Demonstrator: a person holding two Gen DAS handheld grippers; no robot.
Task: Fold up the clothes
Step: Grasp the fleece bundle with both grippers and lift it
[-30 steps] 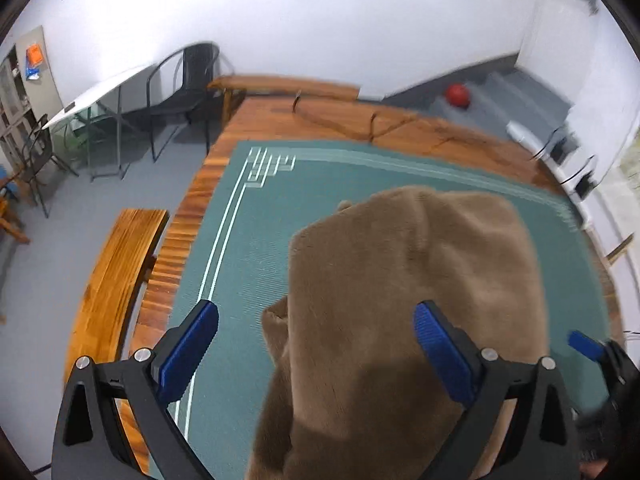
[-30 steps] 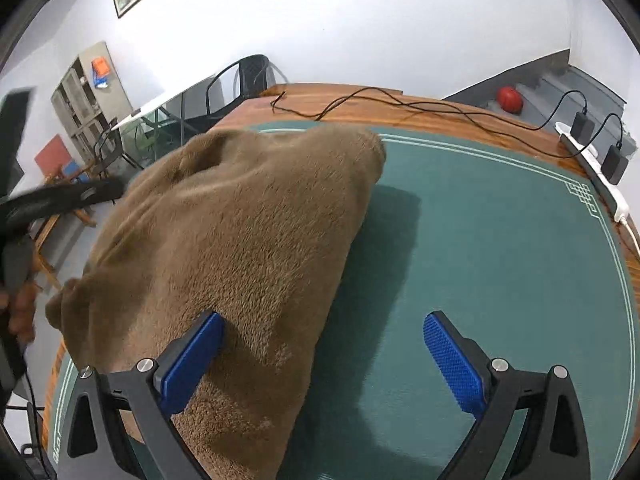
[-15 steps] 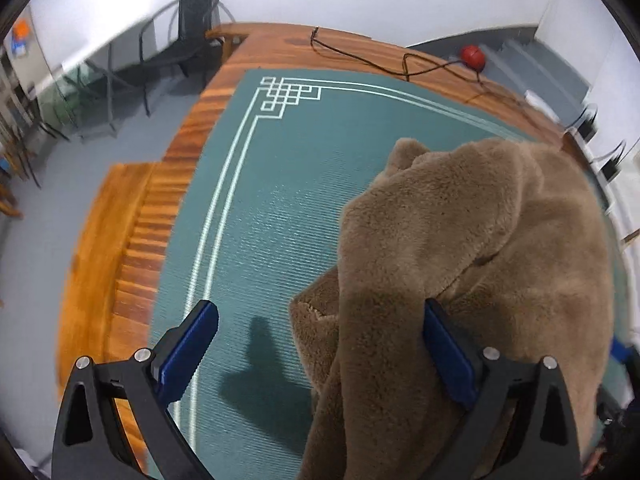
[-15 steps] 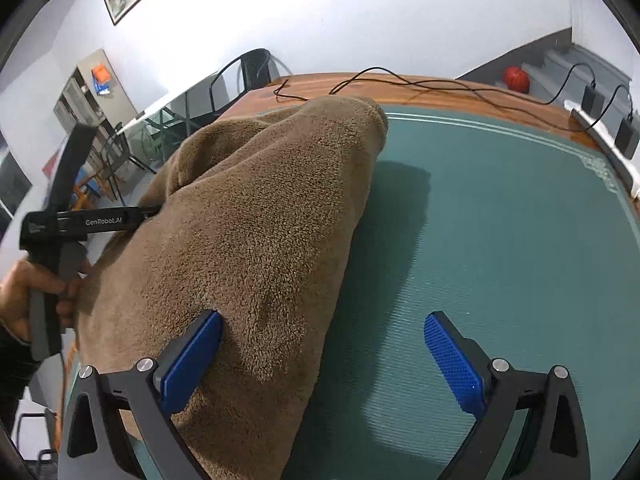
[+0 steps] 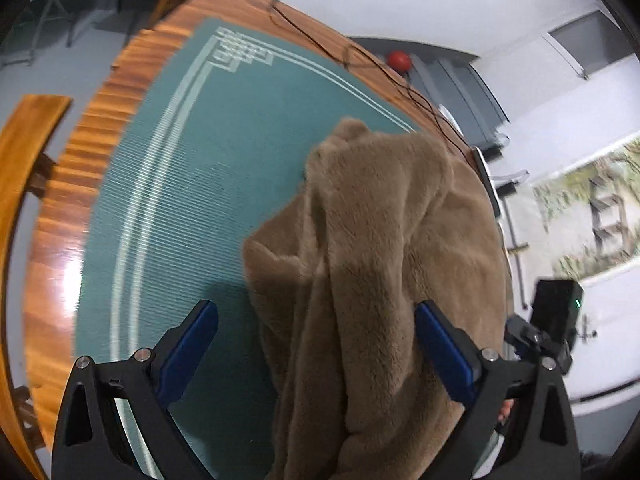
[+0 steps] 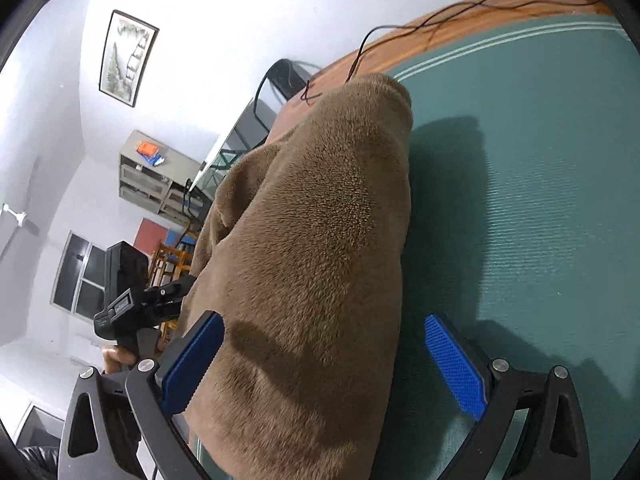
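Note:
A brown fleece garment (image 5: pixel 376 264) hangs in folds above the green mat (image 5: pixel 208 184); it also fills the middle of the right wrist view (image 6: pixel 320 264). My left gripper (image 5: pixel 316 352) is open, its blue pads wide apart, and the fleece drapes between them and over the right finger (image 5: pixel 444 356). My right gripper (image 6: pixel 324 364) is open too, with the fleece draped between its pads and against the left finger (image 6: pixel 192 360). Each gripper shows in the other's view, beside the cloth.
The green mat (image 6: pixel 540 184) covers a wooden table (image 5: pixel 60 216). Black cables (image 5: pixel 360 56) run along the far edge. A wooden bench (image 5: pixel 20 152) stands left of the table. Chairs, shelves and a red ball (image 5: pixel 400 60) lie beyond.
Both grippers have tilted and lifted, raising the fleece off the mat. The cloth now hangs in longer folds, and the views have swung towards the walls.

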